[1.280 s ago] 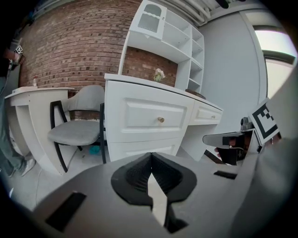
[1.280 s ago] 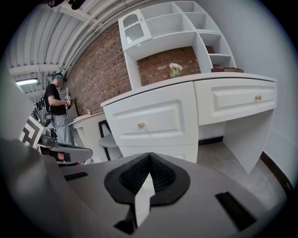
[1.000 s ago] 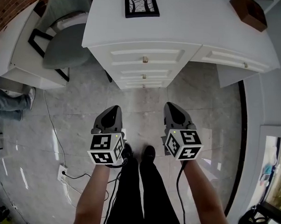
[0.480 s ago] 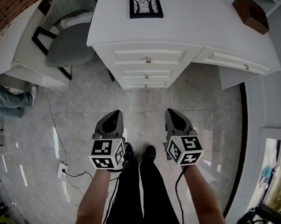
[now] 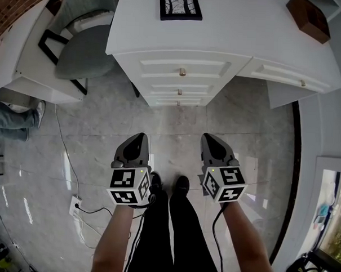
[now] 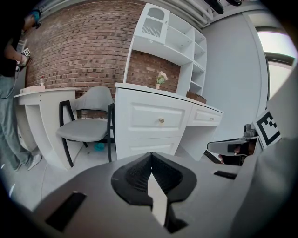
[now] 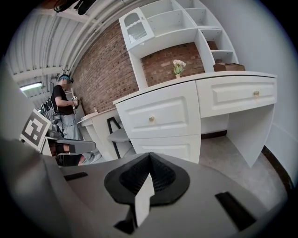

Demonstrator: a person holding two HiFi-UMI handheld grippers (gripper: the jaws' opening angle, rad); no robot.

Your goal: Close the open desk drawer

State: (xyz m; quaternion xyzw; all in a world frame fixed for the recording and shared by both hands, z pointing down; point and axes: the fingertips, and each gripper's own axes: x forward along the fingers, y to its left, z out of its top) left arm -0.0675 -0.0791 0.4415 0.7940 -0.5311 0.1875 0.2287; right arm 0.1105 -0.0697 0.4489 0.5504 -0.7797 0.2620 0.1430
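Seen from above, a bystander's jeans-clad leg (image 5: 12, 123) edges in at far left beside a white side table (image 5: 18, 64). A grey chair (image 5: 84, 50) sits between that table and the white desk (image 5: 231, 31). Nearer the camera, a floor socket (image 5: 76, 210) lies on the marbled floor (image 5: 103, 118), left of the person's arm.

The left gripper (image 5: 137, 138) hangs low over the tiles, its fingers pressed together with nothing between them (its own view shows the two black pads meeting along a single seam). It is aimed at the desk and well short of it.

Straight ahead, a black-framed picture (image 5: 180, 5) lies on the far part of the desk top. Below it is the stack of drawers, the top drawer (image 5: 162, 63) showing its brass knob (image 5: 183, 72) to the person. Whether that front stands out from the ones beneath cannot be told from these angles.

The person's black trousers (image 5: 166, 239) and shoes (image 5: 181, 185) fill the near centre. The right gripper (image 5: 210, 139) hovers level with its partner, jaws likewise closed on nothing, and it too is well apart from the drawer. Further right, a shallower drawer (image 5: 286, 74) spans the kneehole, and a brown box (image 5: 308, 16) sits at the desk's far right corner.
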